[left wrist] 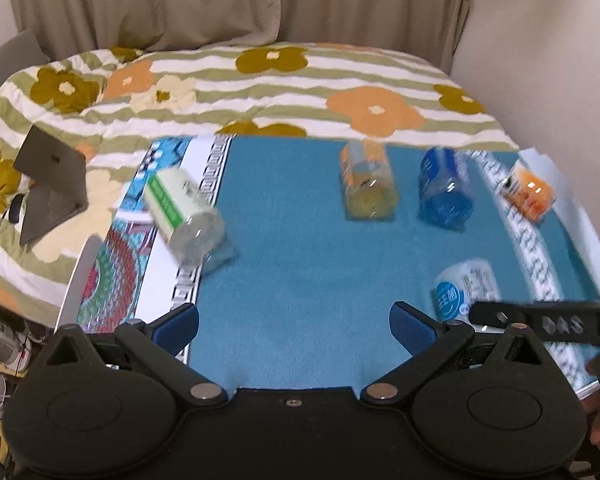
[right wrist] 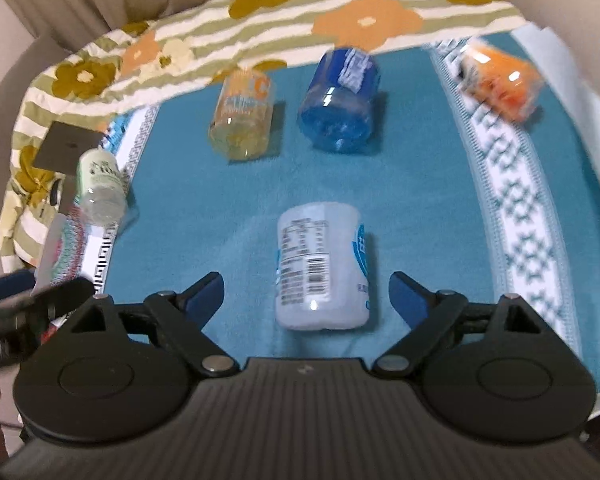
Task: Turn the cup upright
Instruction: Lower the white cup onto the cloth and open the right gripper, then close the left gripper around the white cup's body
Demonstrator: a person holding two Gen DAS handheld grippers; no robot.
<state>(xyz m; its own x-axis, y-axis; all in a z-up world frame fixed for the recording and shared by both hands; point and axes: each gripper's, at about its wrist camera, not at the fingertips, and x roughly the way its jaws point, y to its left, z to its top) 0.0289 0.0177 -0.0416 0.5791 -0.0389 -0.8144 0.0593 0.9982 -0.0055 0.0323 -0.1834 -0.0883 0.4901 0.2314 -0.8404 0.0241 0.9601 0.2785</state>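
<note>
Several plastic cups lie on their sides on a teal towel (right wrist: 220, 216). A white cup with a barcode label (right wrist: 322, 268) lies just ahead of my right gripper (right wrist: 306, 300), which is open and empty, jaws either side of the cup's near end. The same cup shows in the left wrist view (left wrist: 466, 288). My left gripper (left wrist: 294, 326) is open and empty above bare towel (left wrist: 300, 248). Farther off lie a green-labelled cup (left wrist: 182, 210), a yellow-orange cup (left wrist: 366, 184), a blue cup (left wrist: 444, 188) and an orange cup (left wrist: 528, 192).
The towel lies on a table in front of a bed with a flowered striped quilt (left wrist: 260, 92). A grey laptop (left wrist: 50, 184) stands half open on the quilt at the left. Curtains and a wall stand behind.
</note>
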